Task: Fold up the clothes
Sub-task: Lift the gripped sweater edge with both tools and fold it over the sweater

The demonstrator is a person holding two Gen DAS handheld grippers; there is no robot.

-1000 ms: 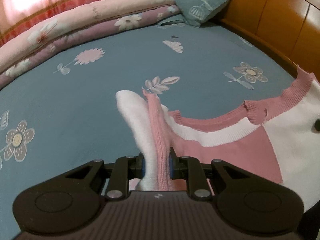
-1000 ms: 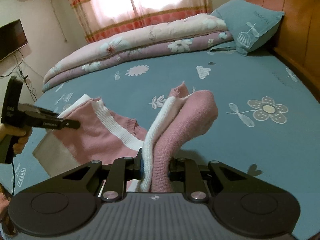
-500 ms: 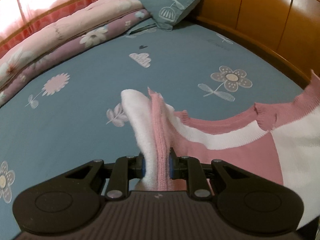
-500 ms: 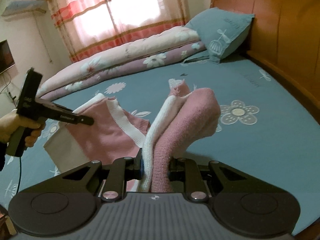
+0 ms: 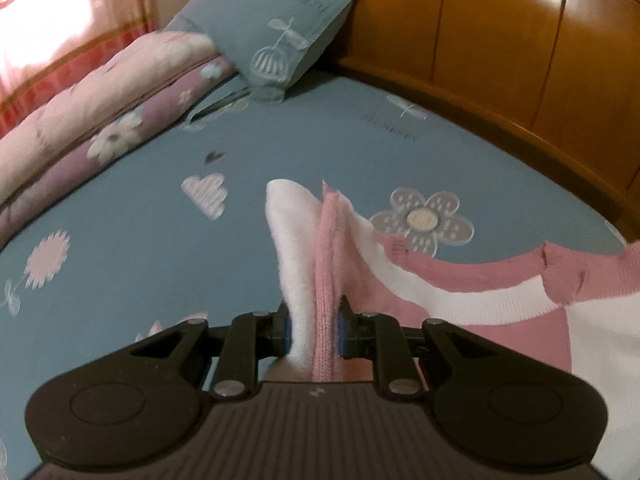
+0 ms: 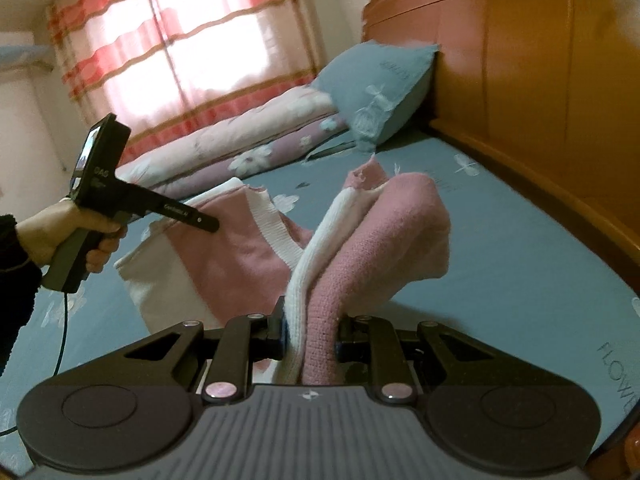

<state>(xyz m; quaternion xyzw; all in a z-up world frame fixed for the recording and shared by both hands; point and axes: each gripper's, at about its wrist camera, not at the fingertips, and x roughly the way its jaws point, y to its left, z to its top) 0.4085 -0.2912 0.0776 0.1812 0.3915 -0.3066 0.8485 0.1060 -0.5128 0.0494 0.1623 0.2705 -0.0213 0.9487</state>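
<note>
A pink and white knit sweater [image 5: 472, 292] hangs stretched between both grippers above the blue flowered bed sheet [image 5: 140, 240]. My left gripper [image 5: 314, 330] is shut on a bunched corner of the sweater, white and pink folds standing up between the pads. My right gripper [image 6: 310, 330] is shut on the other corner, a thick pink fold and a white ribbed band [image 6: 316, 248] rising from it. In the right wrist view the sweater [image 6: 224, 252] sags to the left, where a hand [image 6: 60, 228] holds the left gripper [image 6: 200, 222] by its handle.
A wooden headboard [image 5: 520, 40] runs along the right side of the bed. A blue pillow [image 5: 276, 28] leans against it, next to a folded pink and purple quilt [image 5: 100, 112]. Striped curtains [image 6: 180, 28] cover a bright window behind. A cable [image 6: 60, 352] hangs from the left handle.
Both grippers have risen and swung right toward the headboard and pillow, carrying the sweater higher off the sheet. Both grips are unchanged.
</note>
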